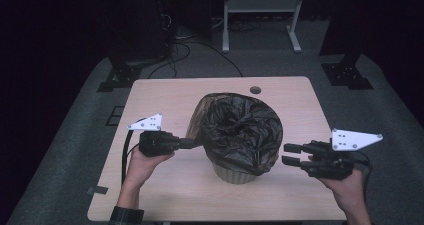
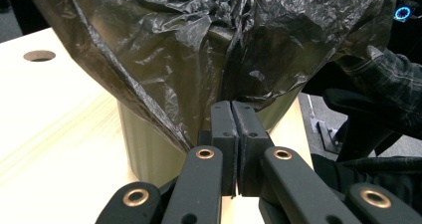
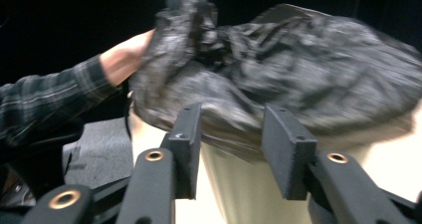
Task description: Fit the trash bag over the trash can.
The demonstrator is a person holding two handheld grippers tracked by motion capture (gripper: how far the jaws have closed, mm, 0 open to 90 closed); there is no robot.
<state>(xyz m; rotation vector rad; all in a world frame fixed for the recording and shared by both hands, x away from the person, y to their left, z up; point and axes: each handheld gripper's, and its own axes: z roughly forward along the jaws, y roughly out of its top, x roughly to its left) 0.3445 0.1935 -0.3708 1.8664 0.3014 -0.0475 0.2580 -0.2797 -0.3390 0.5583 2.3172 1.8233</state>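
The left gripper [image 1: 192,144] is held level at the left side of a small bin [image 1: 235,174], with its jaws pressed together on the edge of the black plastic bag [image 1: 237,130] that lines it. In the left gripper view the two black pads [image 2: 223,129] are seen closed tight on a fold of the bag [image 2: 199,50], and the film is drawn taut from the bin's rim down to them. The pale wall of the bin [image 2: 144,149] is seen just behind the pads.

The right gripper [image 1: 291,154] is held level just right of the bin, its jaws spread and pointed at the bag. In the right gripper view the jaws stand apart with nothing between them, and the crumpled bag [image 3: 298,69] and the bin's pale wall [image 3: 239,184] are seen just beyond them. That view is blurred.

The bin stands near the middle of the wooden surface [image 1: 160,100], slightly toward the near edge. The bag is draped over its rim and bulges loosely above it. A small round hole [image 1: 255,90] is set in the surface near the far edge. A plaid sleeve [image 1: 125,216] is seen at the near left edge.
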